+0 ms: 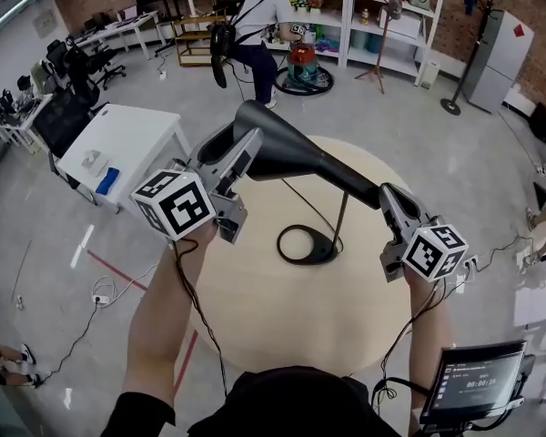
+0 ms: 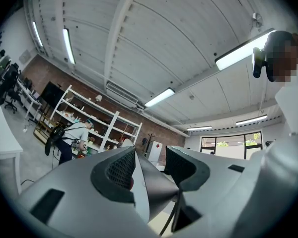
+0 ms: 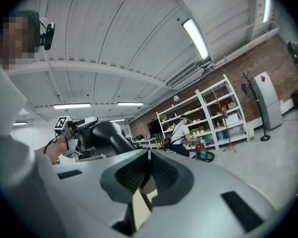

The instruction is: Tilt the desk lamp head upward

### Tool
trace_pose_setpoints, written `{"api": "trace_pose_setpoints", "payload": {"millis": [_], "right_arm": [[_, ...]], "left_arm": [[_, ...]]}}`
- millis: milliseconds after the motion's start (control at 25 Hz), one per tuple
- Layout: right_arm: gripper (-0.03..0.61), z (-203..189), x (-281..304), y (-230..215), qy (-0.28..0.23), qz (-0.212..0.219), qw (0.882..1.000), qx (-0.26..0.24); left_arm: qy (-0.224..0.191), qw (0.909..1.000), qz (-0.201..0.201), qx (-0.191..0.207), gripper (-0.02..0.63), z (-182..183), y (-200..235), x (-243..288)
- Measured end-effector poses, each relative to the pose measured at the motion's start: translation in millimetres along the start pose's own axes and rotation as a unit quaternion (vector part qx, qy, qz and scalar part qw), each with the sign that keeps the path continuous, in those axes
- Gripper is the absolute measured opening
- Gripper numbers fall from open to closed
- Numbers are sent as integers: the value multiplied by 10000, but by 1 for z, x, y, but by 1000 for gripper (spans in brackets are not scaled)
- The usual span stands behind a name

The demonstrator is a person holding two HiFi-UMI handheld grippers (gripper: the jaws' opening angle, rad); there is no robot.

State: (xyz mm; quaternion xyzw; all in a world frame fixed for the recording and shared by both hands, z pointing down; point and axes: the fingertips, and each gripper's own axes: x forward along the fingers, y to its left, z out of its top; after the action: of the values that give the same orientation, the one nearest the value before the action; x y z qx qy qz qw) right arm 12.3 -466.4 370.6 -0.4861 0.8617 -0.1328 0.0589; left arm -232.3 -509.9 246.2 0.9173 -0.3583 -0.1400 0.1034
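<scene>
A black desk lamp stands on the round wooden table (image 1: 255, 326), its ring base (image 1: 307, 245) near the middle. The cone-shaped lamp head (image 1: 271, 144) points up and to the left. My left gripper (image 1: 244, 144) clasps that head, and in the left gripper view the cone (image 2: 151, 185) fills the gap between the wide-set jaws of the left gripper (image 2: 149, 170). My right gripper (image 1: 388, 198) sits at the low rear end of the lamp arm (image 1: 359, 186). In the right gripper view the right gripper (image 3: 149, 168) has its jaws almost together on a thin dark edge.
A white table (image 1: 118, 139) stands to the left on the grey floor. A person (image 1: 259, 30) works at white shelves (image 1: 382, 16) at the back. Cables (image 1: 109, 294) trail over the floor, and a small screen (image 1: 478, 381) sits at lower right.
</scene>
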Motion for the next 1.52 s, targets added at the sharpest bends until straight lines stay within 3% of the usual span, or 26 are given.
{"api": "trace_pose_setpoints", "payload": {"millis": [920,1200,1520], "right_arm": [[9,-16,3,7,-67,175,9997,142],[8,-19,7,9,35,283,9993,245],[6,-21,8,8,137,427,9985,324]], "left_arm": [[112,9978,-83,655,202,22,-27,13],[171,9936,-112,1110,202,30,-39,19],[90,9935,-188,1119,202,37,-54,29]]}}
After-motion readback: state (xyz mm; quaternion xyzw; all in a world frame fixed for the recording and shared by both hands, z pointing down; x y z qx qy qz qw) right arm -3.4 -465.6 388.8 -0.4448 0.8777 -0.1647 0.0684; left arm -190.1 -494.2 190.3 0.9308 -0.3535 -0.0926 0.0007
